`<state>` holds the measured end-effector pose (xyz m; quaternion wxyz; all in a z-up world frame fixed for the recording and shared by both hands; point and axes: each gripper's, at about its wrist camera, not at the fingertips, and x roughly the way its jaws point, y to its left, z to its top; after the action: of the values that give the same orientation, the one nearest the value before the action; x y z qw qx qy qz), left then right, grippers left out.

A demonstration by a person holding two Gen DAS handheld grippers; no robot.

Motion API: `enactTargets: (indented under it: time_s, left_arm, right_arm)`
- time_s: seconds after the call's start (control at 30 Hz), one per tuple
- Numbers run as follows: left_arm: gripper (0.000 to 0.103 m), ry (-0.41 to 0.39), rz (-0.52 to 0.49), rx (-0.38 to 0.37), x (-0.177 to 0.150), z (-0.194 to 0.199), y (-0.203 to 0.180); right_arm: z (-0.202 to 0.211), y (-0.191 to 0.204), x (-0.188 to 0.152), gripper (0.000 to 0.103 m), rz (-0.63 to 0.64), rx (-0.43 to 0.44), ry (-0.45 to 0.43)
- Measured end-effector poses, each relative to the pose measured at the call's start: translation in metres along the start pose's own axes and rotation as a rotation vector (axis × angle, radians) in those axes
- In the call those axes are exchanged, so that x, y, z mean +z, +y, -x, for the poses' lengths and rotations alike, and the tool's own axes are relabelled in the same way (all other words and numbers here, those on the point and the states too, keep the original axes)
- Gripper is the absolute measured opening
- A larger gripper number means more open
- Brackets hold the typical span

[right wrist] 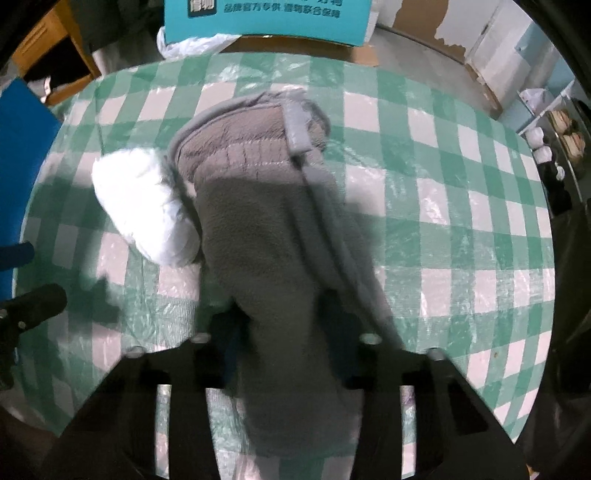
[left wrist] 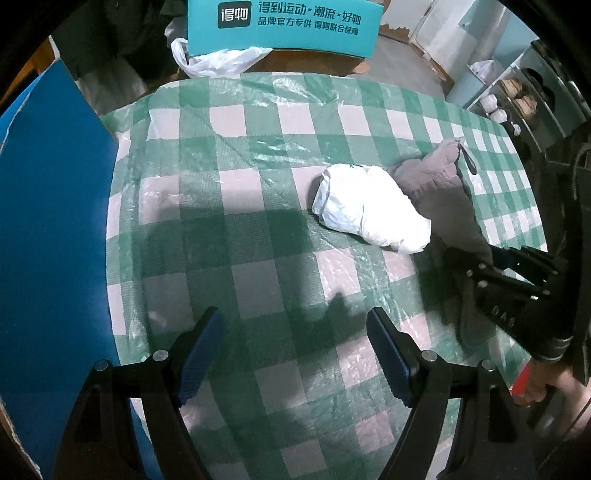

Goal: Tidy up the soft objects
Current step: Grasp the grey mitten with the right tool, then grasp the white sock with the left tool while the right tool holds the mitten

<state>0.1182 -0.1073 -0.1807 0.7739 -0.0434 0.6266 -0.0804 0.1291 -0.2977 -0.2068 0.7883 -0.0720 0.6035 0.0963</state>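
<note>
**Desk:** What are the soft things on the checked tabletop [left wrist: 258, 177]?

**Photographer:** Two. A grey fleece garment [right wrist: 273, 236] with a ribbed band and a pale grey strap near its far end lies lengthwise across the green-and-white plastic-covered cloth. Touching its left flank is a crumpled white bundle [left wrist: 369, 206], soft and bag-like; I can't tell just what it is. Both sit toward the right half of the tabletop as the left camera sees it.

**Desk:** And the right tool?

**Photographer:** The right tool [right wrist: 288, 343] is clamped on the near end of the grey fleece garment. The cloth fills the gap between its fingers and hangs down past the camera. From the left wrist view the same tool shows as a black frame at the right edge, on the garment's near end.

**Desk:** The left one?

**Photographer:** The left tool [left wrist: 295, 350] stands with its blue-padded fingers [left wrist: 199, 354] wide apart, nothing between them, above bare checked cloth near the front edge. It is well apart from the white bundle.

**Desk:** Surroundings?

**Photographer:** A blue board [left wrist: 51, 258] stands along the left side. Beyond the far edge sit a teal printed box [left wrist: 284, 22] and a clear plastic bag [left wrist: 218, 59]. A shelf [left wrist: 517, 96] with small items is at the far right.
</note>
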Motion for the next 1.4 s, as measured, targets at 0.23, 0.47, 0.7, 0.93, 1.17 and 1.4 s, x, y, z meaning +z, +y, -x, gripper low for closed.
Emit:
enactTargets:
  time_s: [0.23, 0.47, 0.7, 0.93, 1.17, 1.4]
  left_arm:
    - [0.081, -0.005, 0.007, -0.014, 0.004, 0.003, -0.007]
    - [0.081, -0.019, 0.065, 0.0, 0.018, 0.0, -0.016]
    - [0.081, -0.029, 0.147, 0.044, 0.04, -0.009, -0.025]
    - [0.086, -0.022, 0.222, 0.023, 0.059, -0.014, -0.036]
    - [0.086, 0.001, 0.228, 0.072, 0.073, -0.028, -0.049]
    - [0.086, 0.036, 0.203, 0.091, 0.077, -0.045, -0.058]
  right_arm:
    - [0.01, -0.014, 0.007, 0.017, -0.063, 0.036, -0.047]
    - [0.027, -0.025, 0.02, 0.016, -0.107, 0.062, -0.1]
    - [0.046, -0.026, 0.023, 0.016, -0.119, 0.075, -0.144]
    - [0.048, -0.028, 0.026, 0.016, -0.131, 0.093, -0.154]
    - [0.05, -0.033, 0.026, 0.016, -0.14, 0.109, -0.154]
    - [0.049, -0.041, 0.023, 0.016, -0.162, 0.114, -0.15]
